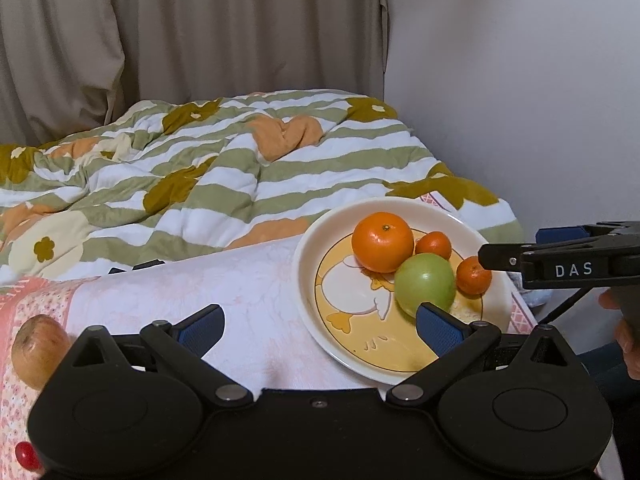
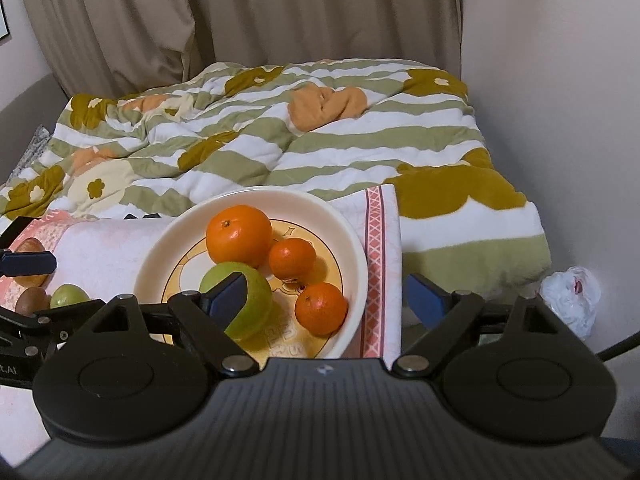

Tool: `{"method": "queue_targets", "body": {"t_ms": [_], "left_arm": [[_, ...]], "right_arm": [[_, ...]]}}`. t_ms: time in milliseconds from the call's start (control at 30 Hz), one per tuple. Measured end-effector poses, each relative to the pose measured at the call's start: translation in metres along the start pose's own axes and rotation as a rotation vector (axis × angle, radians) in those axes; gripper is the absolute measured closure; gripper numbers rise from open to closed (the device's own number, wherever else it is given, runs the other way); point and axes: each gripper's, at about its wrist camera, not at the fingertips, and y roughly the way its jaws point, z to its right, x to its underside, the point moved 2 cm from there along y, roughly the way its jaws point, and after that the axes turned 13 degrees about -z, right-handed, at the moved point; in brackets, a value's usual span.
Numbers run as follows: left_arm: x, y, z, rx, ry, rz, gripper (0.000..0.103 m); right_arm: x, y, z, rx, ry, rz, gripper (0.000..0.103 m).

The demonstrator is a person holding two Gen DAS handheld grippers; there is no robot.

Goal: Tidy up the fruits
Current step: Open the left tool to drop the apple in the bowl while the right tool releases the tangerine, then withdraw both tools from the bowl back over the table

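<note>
A cream plate [image 1: 308,280] with a duck picture stands on the pink cloth. It holds a large orange [image 1: 382,241], a green apple [image 1: 425,284] and two small mandarins [image 1: 433,245] [image 1: 474,277]. My left gripper [image 1: 320,326] is open over the plate's near left rim, with nothing between its pads. In the right wrist view my right gripper [image 2: 326,296] is open wide over the plate [image 2: 352,240]. The nearer mandarin [image 2: 321,308] lies between its fingers, untouched, and its left pad overlaps the green apple [image 2: 256,304].
A yellowish apple [image 1: 38,350] and a small red fruit [image 1: 26,454] lie on the cloth at far left. A kiwi [image 2: 30,300] and a small green fruit [image 2: 70,295] lie near them. A striped quilt [image 1: 200,168] is behind, a white bag [image 2: 572,300] at right.
</note>
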Motion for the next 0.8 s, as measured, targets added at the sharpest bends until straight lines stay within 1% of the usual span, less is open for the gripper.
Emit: {"method": "queue_targets", "body": {"t_ms": [233,367,667,800], "left_arm": [[0.008,-0.028,0.001,0.002,-0.037,0.046,0.0],[0.015,-0.05,0.0,-0.016,-0.056,0.085,0.0],[0.045,-0.108,-0.011,-0.059,-0.124,0.171,0.0],[0.061,-0.127,-0.019,-0.09,-0.158,0.175,0.0]], "right_arm": [[0.008,-0.033,0.0,0.006,0.011,0.026,0.001],[0.016,-0.055,-0.005,0.02,-0.004,0.042,0.001],[0.035,-0.101,-0.024,0.021,-0.05,0.086,0.001],[0.045,-0.116,-0.041,-0.002,-0.091,0.097,0.001]]}}
